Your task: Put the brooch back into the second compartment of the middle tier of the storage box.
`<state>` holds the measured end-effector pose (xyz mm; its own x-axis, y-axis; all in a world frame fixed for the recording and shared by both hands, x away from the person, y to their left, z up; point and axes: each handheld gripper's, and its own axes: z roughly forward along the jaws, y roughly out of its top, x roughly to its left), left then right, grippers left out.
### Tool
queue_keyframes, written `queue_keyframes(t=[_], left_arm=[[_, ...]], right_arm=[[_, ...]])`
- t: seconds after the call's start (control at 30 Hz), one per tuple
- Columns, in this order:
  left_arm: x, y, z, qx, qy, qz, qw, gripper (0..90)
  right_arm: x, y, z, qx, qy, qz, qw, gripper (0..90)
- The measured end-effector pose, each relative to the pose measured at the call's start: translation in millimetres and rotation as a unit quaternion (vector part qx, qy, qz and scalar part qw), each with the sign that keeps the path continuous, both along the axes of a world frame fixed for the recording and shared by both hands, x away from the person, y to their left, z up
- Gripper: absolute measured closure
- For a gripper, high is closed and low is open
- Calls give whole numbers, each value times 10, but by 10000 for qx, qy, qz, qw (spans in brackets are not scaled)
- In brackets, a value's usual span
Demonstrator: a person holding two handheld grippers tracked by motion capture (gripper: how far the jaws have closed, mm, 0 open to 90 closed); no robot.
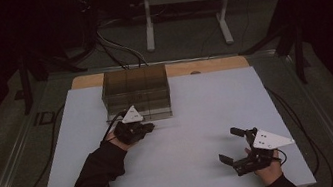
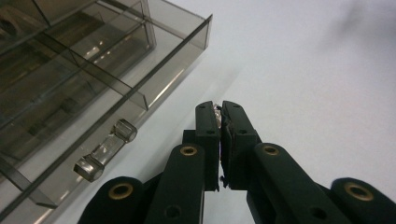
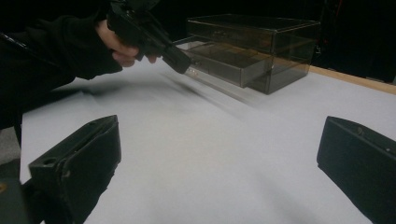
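A white table [image 1: 186,136] carries a smoky clear drawer box [image 1: 136,92] at its far edge, one drawer [image 2: 93,79] pulled out. Just before the drawer, the left gripper [image 2: 219,106] pinches a tiny shiny bit [image 2: 216,110] between closed jaws. The right gripper [image 1: 231,145], near right, stands wide apart, empty.

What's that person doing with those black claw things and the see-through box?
A person holds a gripper in each hand at a white table. The left gripper is shut, with something tiny and shiny pinched at its tips, just beside the open bottom drawer of a smoky see-through drawer box. The drawer's clear handle is untouched. The right gripper waits wide open over the bare table, holding nothing.
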<state>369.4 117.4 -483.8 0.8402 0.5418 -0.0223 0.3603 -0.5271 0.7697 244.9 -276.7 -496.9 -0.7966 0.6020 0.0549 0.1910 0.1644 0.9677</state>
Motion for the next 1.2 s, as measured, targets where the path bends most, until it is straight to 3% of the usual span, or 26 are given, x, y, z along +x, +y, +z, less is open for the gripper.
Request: queue_keyframes(t=[0.47,0.8,1.2], left_arm=[[-22,37,145,-110,-132,79,9998,876],[-32,106,286,-332,-270,191,9989,875],[13,175,317,-575,-362,449,9967,875]], right_arm=[[1,5,-1,-2,6,2,10000,0],[3,8,-4,-9,16,5,10000,0],[2,10,-5,-2,13,4,10000,0]])
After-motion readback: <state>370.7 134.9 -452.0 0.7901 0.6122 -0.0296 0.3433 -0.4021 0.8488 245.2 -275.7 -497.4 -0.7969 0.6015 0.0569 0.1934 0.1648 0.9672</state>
